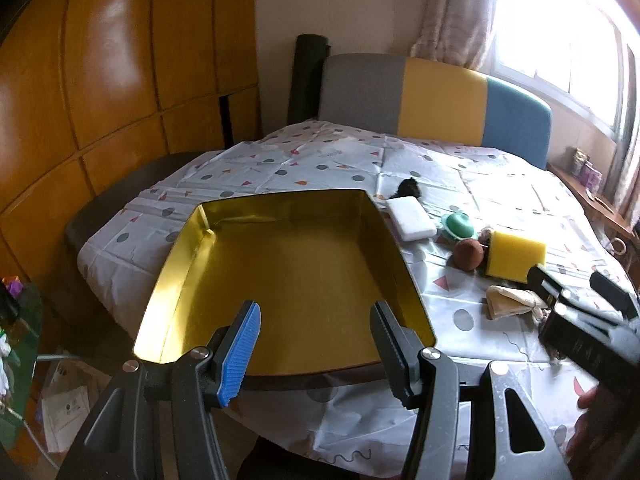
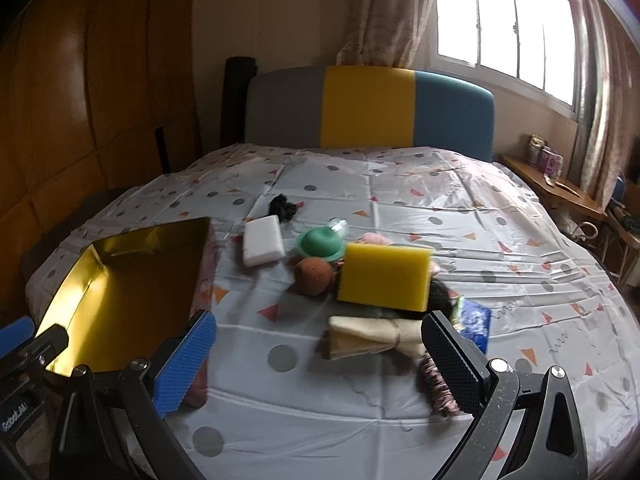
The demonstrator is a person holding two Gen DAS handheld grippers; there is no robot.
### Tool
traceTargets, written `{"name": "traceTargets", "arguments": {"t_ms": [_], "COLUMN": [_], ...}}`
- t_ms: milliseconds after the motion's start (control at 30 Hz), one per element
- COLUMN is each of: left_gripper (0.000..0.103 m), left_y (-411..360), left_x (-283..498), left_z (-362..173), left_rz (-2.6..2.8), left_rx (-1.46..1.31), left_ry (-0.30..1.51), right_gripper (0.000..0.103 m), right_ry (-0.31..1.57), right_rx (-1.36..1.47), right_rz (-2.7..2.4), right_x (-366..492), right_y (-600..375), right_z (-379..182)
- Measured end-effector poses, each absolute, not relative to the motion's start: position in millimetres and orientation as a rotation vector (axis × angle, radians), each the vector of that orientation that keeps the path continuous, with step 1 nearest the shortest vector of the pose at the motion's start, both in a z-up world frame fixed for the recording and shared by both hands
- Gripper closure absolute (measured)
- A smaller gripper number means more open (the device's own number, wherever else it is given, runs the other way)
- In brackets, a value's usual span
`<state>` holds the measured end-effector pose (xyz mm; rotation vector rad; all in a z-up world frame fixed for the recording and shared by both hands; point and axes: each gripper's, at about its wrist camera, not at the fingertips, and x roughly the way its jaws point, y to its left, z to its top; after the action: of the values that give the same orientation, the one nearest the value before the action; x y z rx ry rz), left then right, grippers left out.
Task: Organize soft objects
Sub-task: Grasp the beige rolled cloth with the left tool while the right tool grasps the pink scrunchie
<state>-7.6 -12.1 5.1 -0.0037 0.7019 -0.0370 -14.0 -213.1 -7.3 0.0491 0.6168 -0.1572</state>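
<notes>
- Left wrist cam: my left gripper (image 1: 314,346) part open, nothing held, over gold tray (image 1: 208,224) near edge.
- Right gripper (image 2: 320,356) wide open, empty; yellow sponge (image 2: 384,276) right of tray, beige cloth (image 2: 368,338) just in front of sponge.

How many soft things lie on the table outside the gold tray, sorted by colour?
Yellow: 1, sponge
White: 1, foam block
Green: 1, round piece
Brown: 1, ball
Beige: 1, cloth
Black: 1, scrunchie
Total clearly visible: 6

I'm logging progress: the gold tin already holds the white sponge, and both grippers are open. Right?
Not quite: the gold tin is empty. The white sponge lies on the tablecloth beside it, as the right wrist view shows. Both grippers, left and right, are open.
</notes>
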Motion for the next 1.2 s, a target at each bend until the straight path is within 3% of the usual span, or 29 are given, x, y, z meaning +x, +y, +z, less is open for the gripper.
{"name": "traceTargets", "arguments": {"t_ms": [67, 200, 600, 767, 1200], "left_gripper": [0.042, 0.025, 0.025, 0.026, 0.026], "left_y": [-15.4, -26.3, -132.3, -180.1, -278.7], "left_x": [-6.6, -2.0, 24.9, 47.1, 70.1], "left_z": [6.3, 7.6, -9.3, -28.4, -69.9], "left_rz": [-0.108, -0.338, -0.585, -0.677, -0.786], "left_rx": [-0.017, -0.071, 0.172, 0.324, 0.707], "left_ry": [0.704, 0.744, 0.851, 0.927, 0.828], "right_gripper": [0.0, 0.0, 0.0, 0.0, 0.0], "right_ry": [0.618, 0.639, 0.712, 0.723, 0.751], "right_rx": [0.076, 0.17, 0.476, 0.58, 0.642], "right_rz": [-0.171, -0.214, -0.425, -0.415, -0.364], "right_x": [-13.1, -11.5, -21.4, -23.1, -19.2], "right_y": [-229.7, -280.1, -445.9, -463.7, -466.5], "right_z": [-4.1, -0.6, -29.1, -41.1, -49.6]}}
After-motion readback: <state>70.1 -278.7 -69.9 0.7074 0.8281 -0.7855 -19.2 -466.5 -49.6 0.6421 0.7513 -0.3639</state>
